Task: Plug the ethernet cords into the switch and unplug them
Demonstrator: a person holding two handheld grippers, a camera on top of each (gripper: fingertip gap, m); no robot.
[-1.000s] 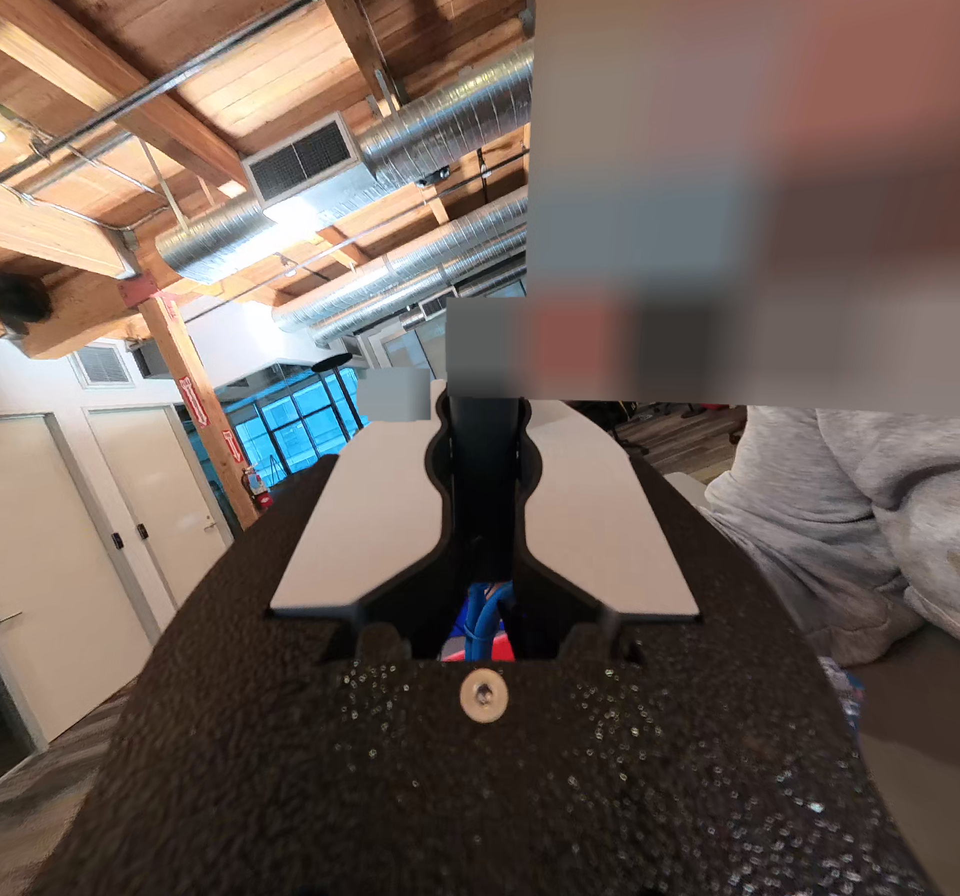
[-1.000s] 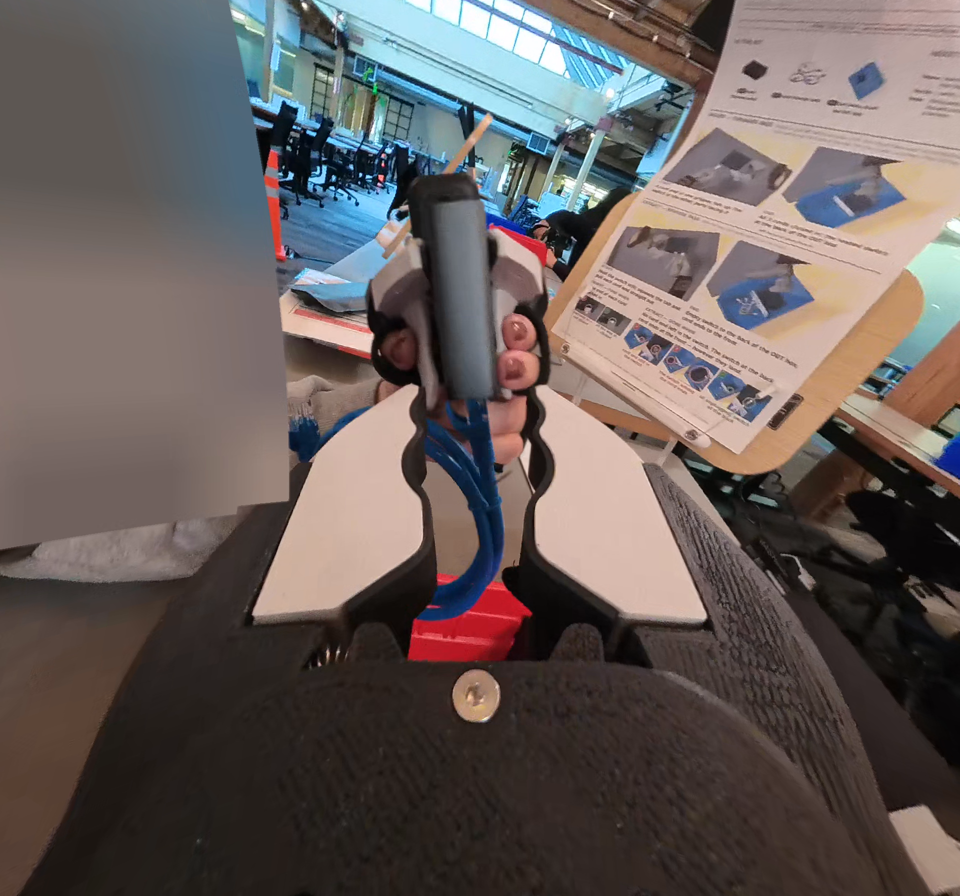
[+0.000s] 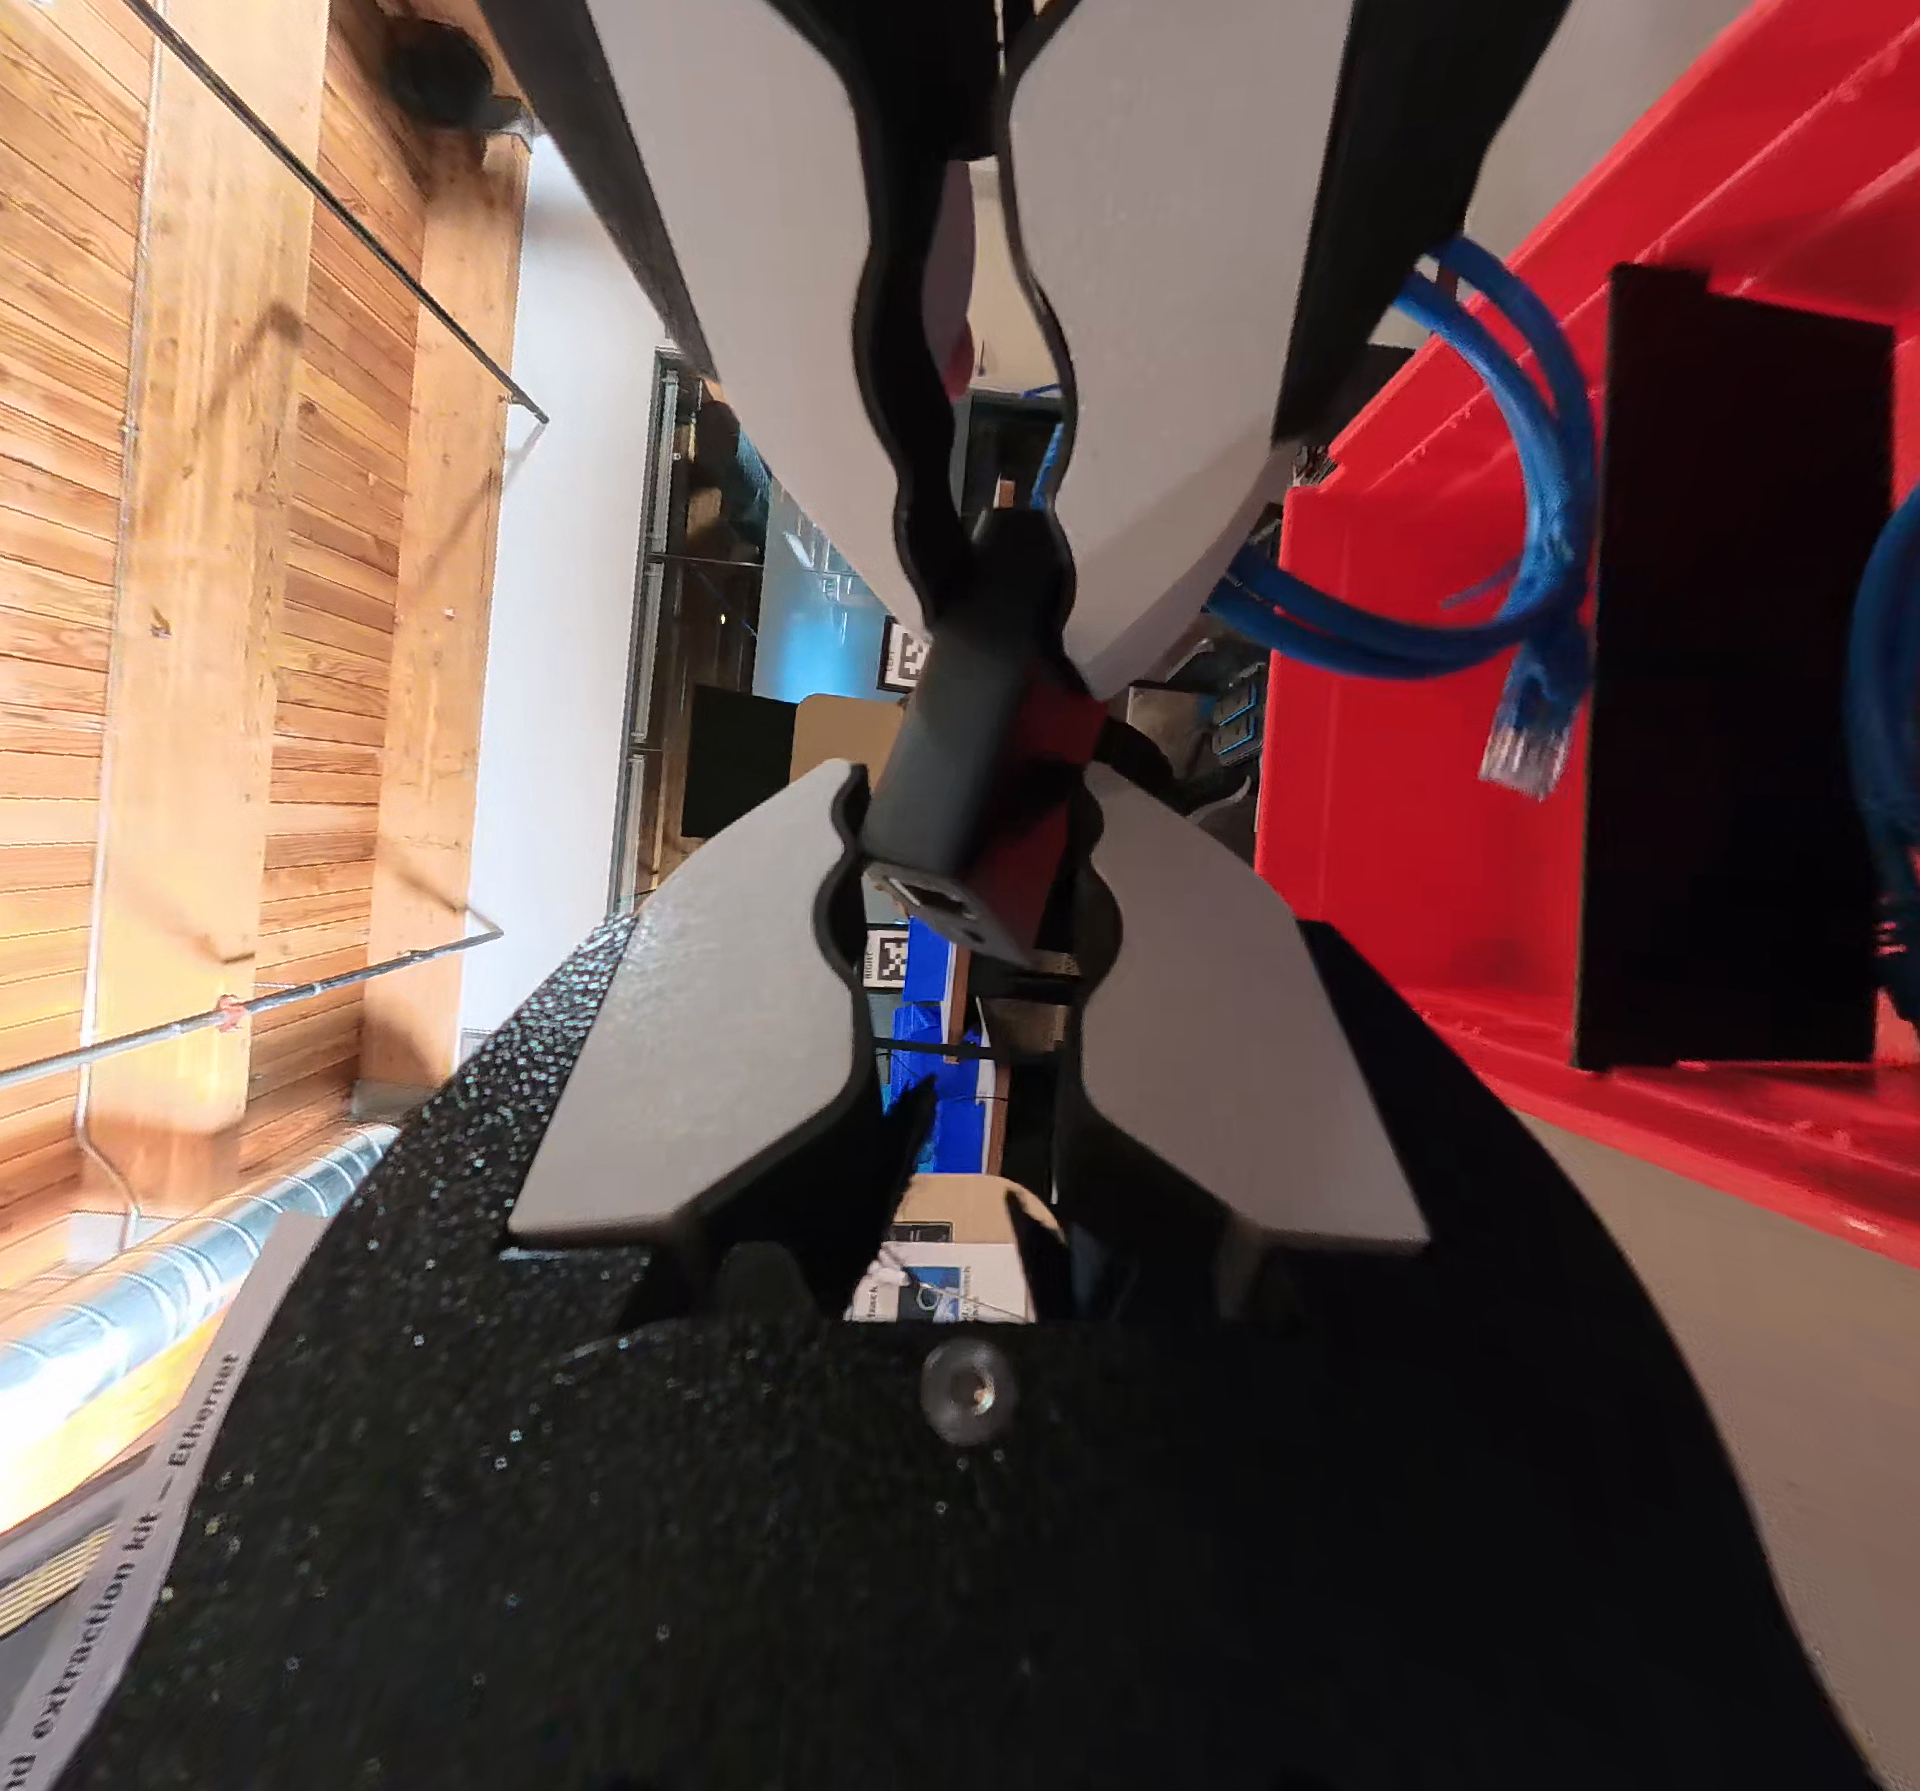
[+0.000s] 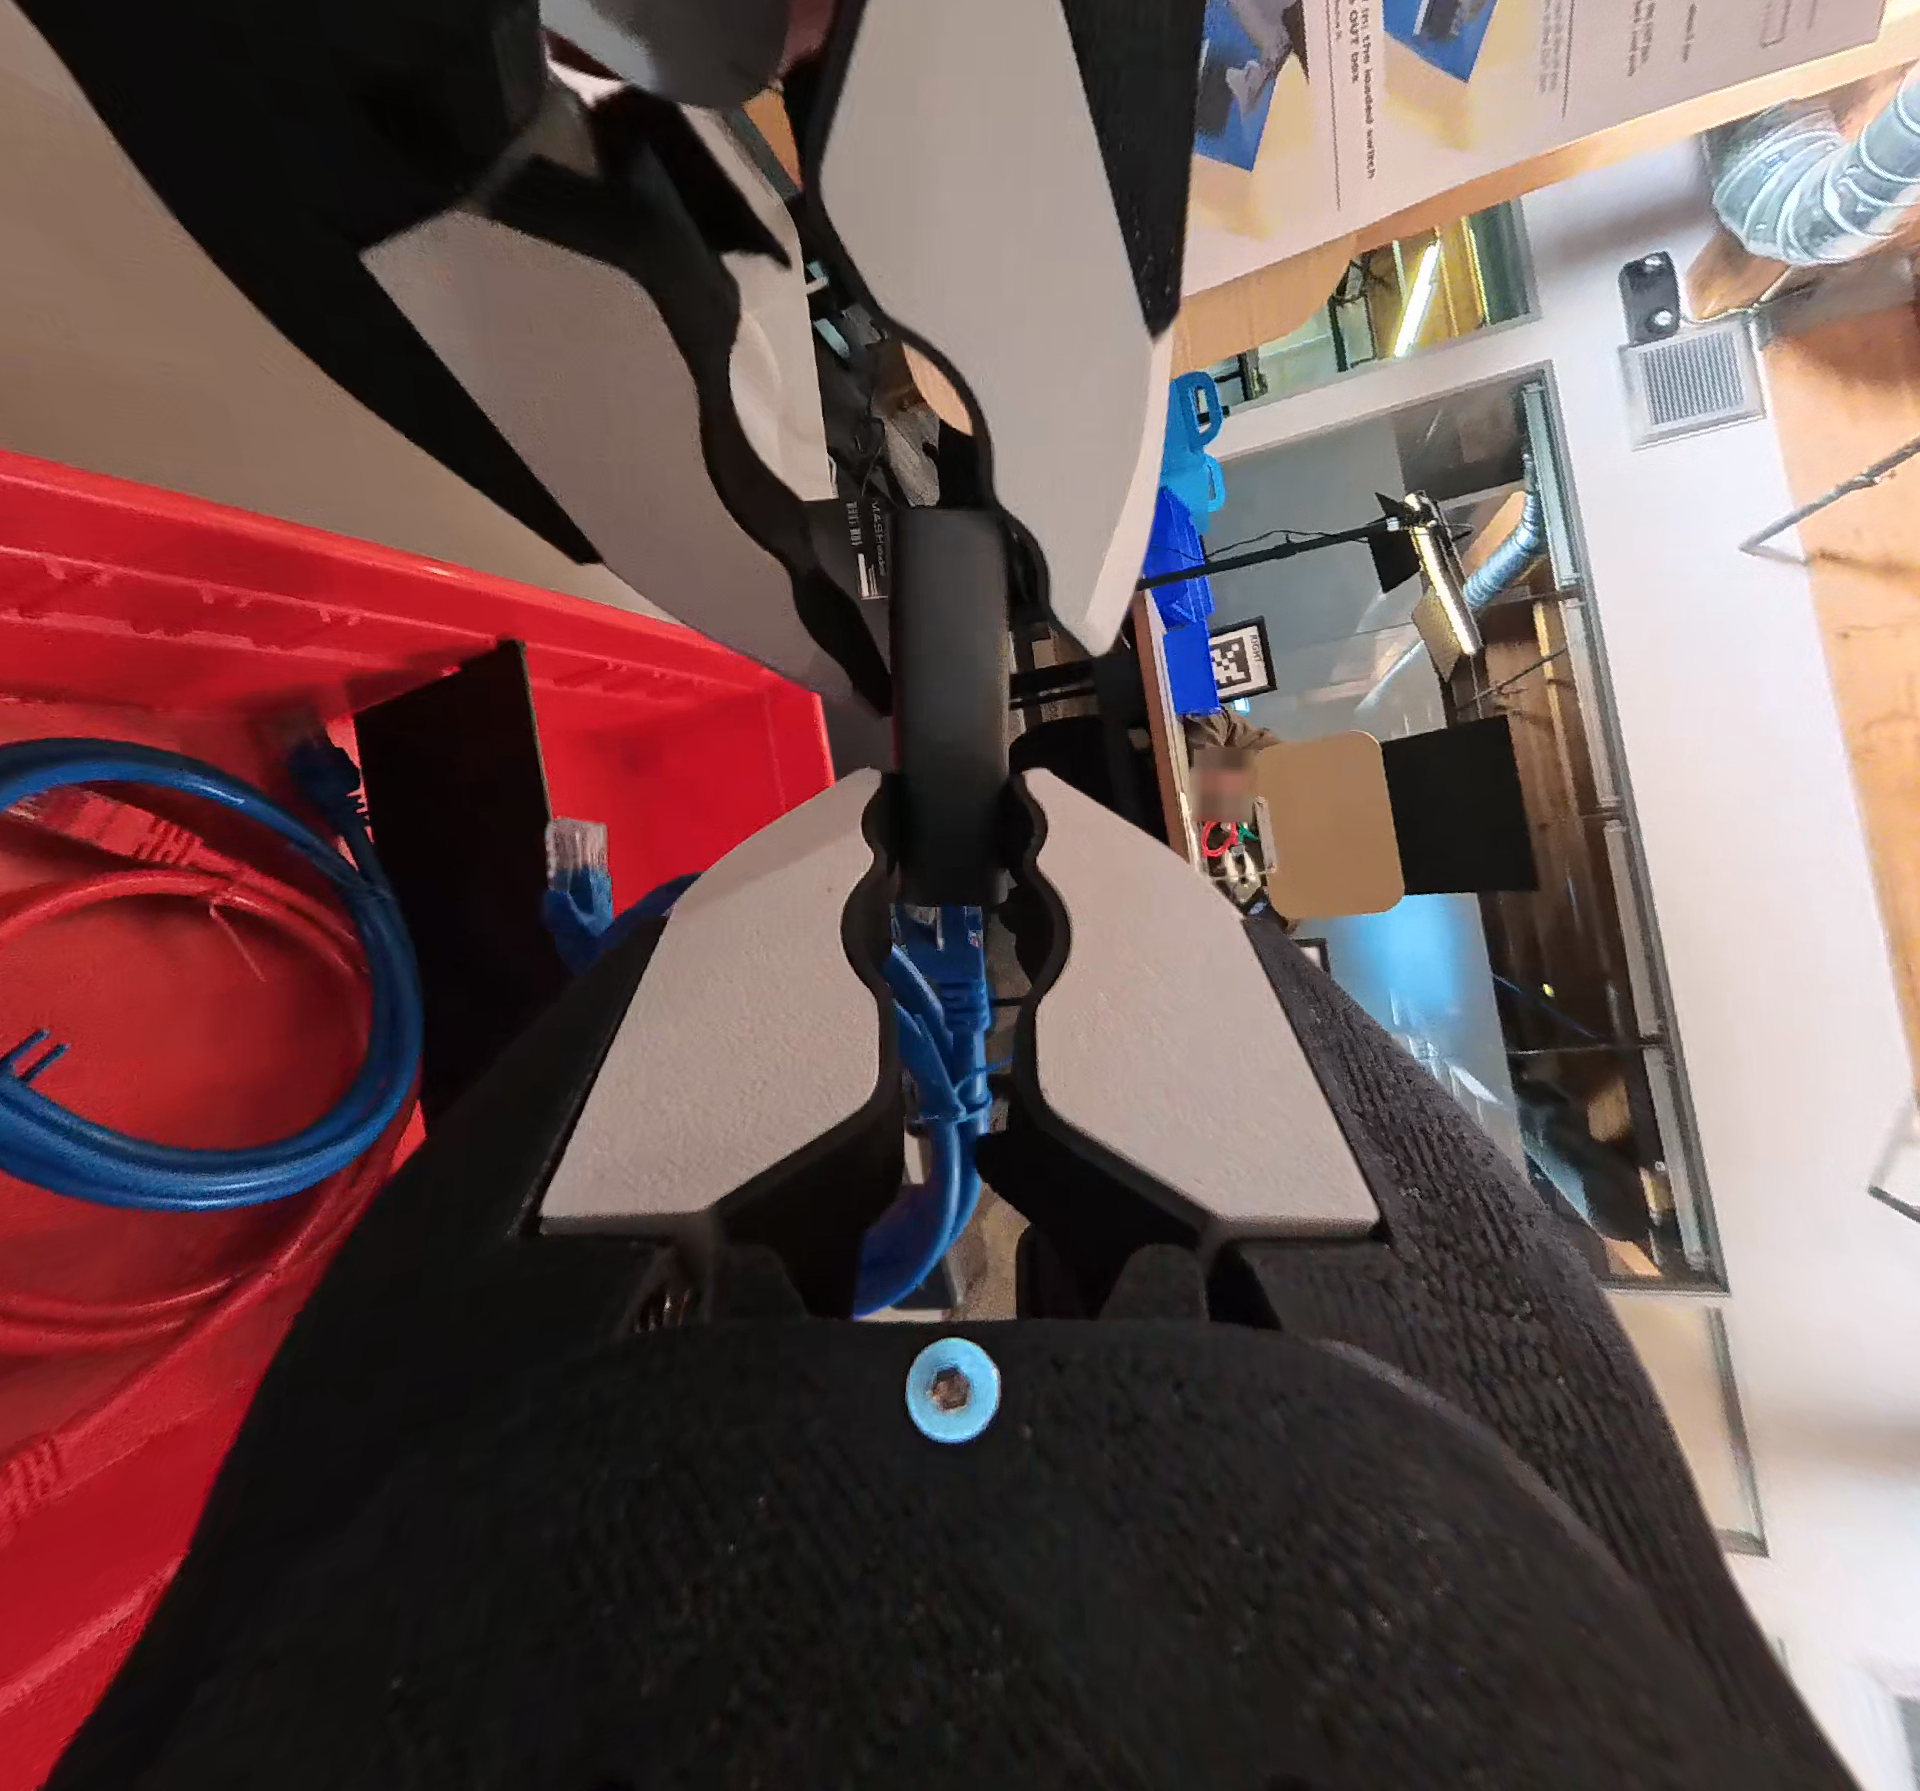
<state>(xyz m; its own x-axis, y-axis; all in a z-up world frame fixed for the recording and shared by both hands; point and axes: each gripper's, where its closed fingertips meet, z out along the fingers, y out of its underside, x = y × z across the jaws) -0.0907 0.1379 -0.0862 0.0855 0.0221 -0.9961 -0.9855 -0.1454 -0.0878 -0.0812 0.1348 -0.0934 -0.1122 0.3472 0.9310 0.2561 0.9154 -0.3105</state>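
Note:
A black box-shaped device (image 3: 956, 733) with a port in its end is held between both grippers. My left gripper (image 3: 966, 816) is shut on one end of it. My right gripper (image 4: 951, 806) is shut on the other end of the device (image 4: 951, 661), where several blue cables (image 4: 935, 1024) leave it and run back between my fingers. In each view the other gripper reaches in from the top onto the same device. A red bin (image 3: 1455, 806) lies right beside the grippers.
The red bin (image 4: 312, 598) holds a black divider (image 4: 447, 858), a coiled blue cable (image 4: 343, 1014) and a red cable (image 4: 156, 910). Loose blue cables with a clear plug (image 3: 1527, 744) hang by the bin. An instruction sheet on a board (image 4: 1403, 27) stands behind. My left and right fingertips are right by each other.
Both views have rolled sideways. The right gripper, which was apart from the device and open, has come up and shut on its cable end. The left gripper still holds the device.

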